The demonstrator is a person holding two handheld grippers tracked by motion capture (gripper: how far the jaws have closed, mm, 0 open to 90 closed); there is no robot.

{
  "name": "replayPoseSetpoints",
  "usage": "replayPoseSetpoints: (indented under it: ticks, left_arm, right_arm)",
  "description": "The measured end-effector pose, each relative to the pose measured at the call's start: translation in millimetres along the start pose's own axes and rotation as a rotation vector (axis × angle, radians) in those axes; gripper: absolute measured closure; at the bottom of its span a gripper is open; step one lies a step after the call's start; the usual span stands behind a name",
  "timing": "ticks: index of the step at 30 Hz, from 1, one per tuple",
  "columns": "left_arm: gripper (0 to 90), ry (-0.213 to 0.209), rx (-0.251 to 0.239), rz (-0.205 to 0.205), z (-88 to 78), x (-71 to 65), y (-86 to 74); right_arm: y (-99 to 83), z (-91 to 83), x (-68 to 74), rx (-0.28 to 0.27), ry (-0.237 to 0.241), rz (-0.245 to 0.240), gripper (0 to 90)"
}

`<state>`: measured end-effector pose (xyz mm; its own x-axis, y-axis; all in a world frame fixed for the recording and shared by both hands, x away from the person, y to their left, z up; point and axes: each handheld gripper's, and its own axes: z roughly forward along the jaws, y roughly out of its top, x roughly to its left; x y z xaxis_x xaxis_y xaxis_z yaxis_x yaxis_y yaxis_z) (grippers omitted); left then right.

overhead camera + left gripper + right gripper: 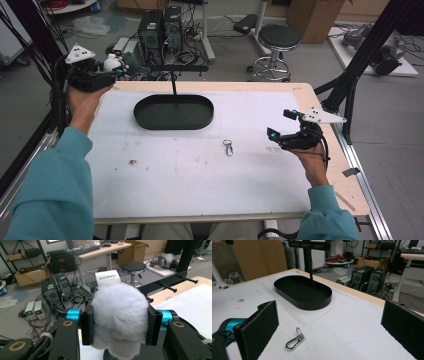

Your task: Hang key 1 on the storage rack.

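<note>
Left gripper (107, 70) raised at table's far left corner, jaws clamped on white fluffy toy (119, 320). Right gripper (281, 125) spread wide, empty. Metal carabiner (295, 340) flat on mat, just ahead between its jaws; black oval tray (303, 292) beyond it.

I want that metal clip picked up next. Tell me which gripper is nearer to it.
Right. The right gripper hovers open just beside the clip, on the person's right. The left gripper is far off at the table's back left corner, shut on a white plush toy.
</note>
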<state>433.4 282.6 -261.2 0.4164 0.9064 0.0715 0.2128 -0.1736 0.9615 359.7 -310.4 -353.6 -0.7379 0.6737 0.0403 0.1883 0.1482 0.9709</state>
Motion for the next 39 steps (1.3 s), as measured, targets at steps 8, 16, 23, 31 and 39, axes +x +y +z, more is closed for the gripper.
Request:
replayPoseSetpoints:
  ticks: [8,16,23,31,39]
  left_arm:
    - [53.1,0.015,0.004,-0.014,-0.4,4.7,-12.7]
    - [53.1,0.010,0.026,-0.020,-4.5,9.7,-24.5]
    - [53.1,-0.009,0.031,-0.047,-8.1,14.3,-35.4]
    - [53.1,-0.018,0.049,-0.040,-5.4,12.9,-50.5]
    - [53.1,-0.017,0.064,-0.049,1.1,12.5,-63.2]
  right_arm:
    - [0.2,1.3,2.0,0.006,0.005,-0.012,0.6]
    - [0.1,3.9,4.4,0.016,0.011,-0.019,0.5]
    - [0.3,6.0,6.8,0.021,0.012,-0.023,0.6]
    - [0.5,6.7,8.8,0.021,0.016,-0.019,0.6]
    - [0.9,7.3,10.3,0.015,0.017,-0.027,0.5]
